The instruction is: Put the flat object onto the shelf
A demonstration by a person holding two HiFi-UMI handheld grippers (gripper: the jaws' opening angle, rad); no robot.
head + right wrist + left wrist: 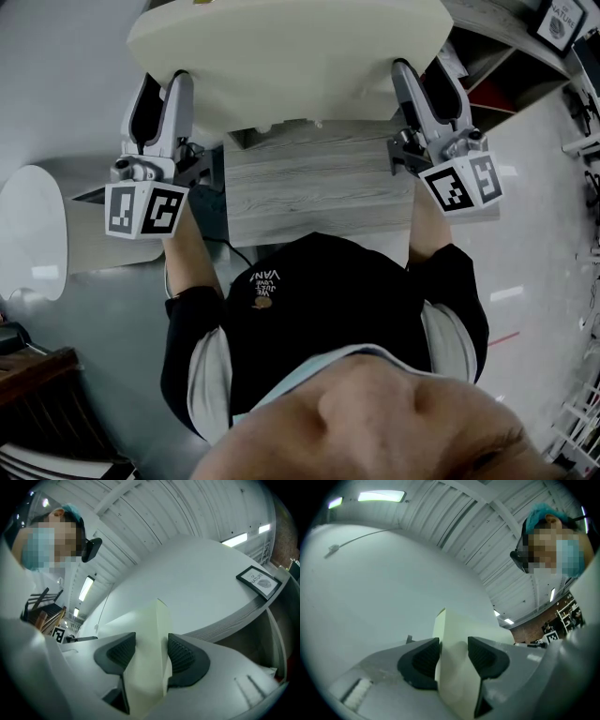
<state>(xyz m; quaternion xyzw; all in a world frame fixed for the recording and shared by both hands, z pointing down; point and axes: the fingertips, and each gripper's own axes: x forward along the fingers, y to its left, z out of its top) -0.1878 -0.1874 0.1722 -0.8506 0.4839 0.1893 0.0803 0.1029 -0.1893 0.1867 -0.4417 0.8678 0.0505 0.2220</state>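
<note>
A wide, flat cream-coloured slab (281, 56) is held level in front of the person, above a grey wood-grain shelf top (319, 187). My left gripper (180, 89) is shut on the slab's left end and my right gripper (405, 80) is shut on its right end. In the left gripper view the slab's cream edge (452, 667) sits pinched between the dark ribbed pads (424, 660) of my left gripper (453, 656). In the right gripper view the slab (147, 667) is clamped the same way in my right gripper (151, 654).
A white round table (33, 234) stands at the left. Shelving with a framed picture (562, 23) runs along the upper right; that picture (259, 581) also shows on a shelf top in the right gripper view. Dark furniture (37, 394) sits at the lower left.
</note>
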